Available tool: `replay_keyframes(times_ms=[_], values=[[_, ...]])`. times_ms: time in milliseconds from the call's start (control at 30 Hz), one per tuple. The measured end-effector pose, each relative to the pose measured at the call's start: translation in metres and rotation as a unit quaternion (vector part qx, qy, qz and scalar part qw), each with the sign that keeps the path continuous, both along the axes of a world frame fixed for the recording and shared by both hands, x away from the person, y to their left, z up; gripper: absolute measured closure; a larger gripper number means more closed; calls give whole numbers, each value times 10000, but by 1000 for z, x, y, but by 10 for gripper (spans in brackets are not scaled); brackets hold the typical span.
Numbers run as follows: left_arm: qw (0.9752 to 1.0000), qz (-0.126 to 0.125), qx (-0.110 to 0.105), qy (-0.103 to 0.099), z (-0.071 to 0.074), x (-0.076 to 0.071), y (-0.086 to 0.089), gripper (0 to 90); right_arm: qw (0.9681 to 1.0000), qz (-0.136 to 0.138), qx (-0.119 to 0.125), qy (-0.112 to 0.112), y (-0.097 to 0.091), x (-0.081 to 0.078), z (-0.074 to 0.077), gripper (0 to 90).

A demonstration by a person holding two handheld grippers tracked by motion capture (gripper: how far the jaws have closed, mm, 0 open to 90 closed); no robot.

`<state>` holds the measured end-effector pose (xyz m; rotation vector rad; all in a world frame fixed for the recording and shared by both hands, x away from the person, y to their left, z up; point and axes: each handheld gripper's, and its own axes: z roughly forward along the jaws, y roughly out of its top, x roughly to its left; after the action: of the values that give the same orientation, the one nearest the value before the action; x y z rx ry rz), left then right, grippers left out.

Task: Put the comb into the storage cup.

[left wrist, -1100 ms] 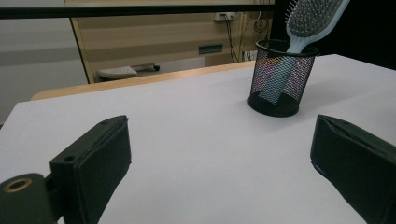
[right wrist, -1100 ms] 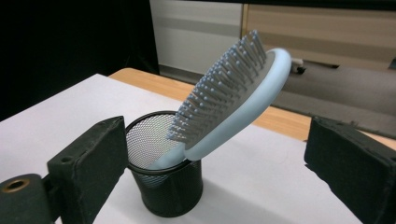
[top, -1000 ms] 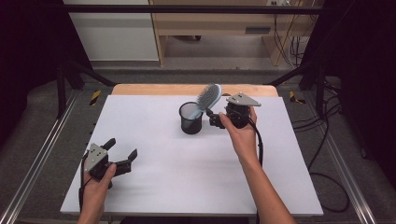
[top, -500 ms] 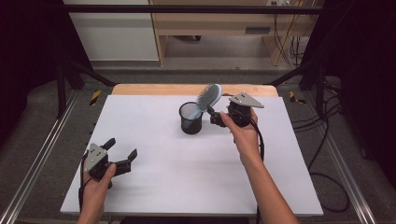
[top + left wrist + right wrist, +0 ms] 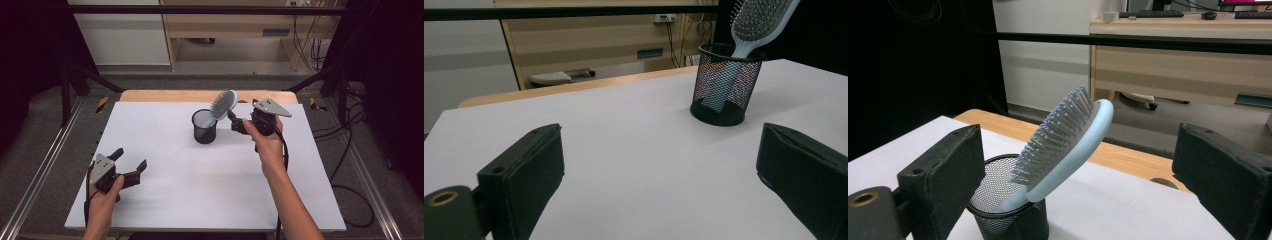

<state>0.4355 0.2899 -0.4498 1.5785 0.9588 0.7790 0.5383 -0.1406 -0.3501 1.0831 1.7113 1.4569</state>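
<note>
Right of the mesh cup [image 5: 204, 127] from the high view, the right gripper [image 5: 236, 123] has its jaws apart beside the hairbrush [image 5: 223, 104], which stands handle-down in that cup, while the left gripper [image 5: 131, 165] waits well away, also spread. Past the cup in the left gripper view, the brush [image 5: 756, 22] leans over the rim, and in the right gripper view its light, rigid, smooth plastic head [image 5: 1068, 141] looks slippery, so the narrow neck just above the rim seems the safest hold.
</note>
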Motion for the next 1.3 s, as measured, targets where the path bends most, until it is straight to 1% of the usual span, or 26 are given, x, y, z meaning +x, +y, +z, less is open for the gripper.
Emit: replay_keyframes(times_ms=[100,233,367,433,533,600,833,1000,1100,1233,1300], values=[[10000,1,-3,2,0,0,0,53,10000,-11,41,-28,-4,-1,1,71],[10000,-3,-1,0,0,0,0,53,10000,-30,44,-81,-8,-4,2,97],[10000,1,-7,3,0,0,0,53,9999,-44,27,-134,-12,-6,4,97],[10000,-1,-10,3,0,0,0,53,9999,-49,38,-138,-14,-7,4,98],[10000,-4,-8,1,0,0,0,53,9999,-2,72,-81,-16,-8,5,83],[10000,1,-15,8,0,0,1,53,9999,8,80,-91,-17,-9,6,74],[10000,16,-27,11,0,0,1,53,9999,56,49,-155,-20,-13,8,54],[10000,20,-20,8,0,0,2,52,9998,74,-64,-188,-21,-15,9,47],[10000,24,-32,3,0,1,3,52,9997,92,-44,-214,-22,-17,10,47],[10000,18,-68,-15,1,1,5,52,9997,149,-65,-197,-24,-19,10,47],[9999,48,-126,-20,1,1,7,52,9996,145,-63,-219,-25,-20,10,47]])
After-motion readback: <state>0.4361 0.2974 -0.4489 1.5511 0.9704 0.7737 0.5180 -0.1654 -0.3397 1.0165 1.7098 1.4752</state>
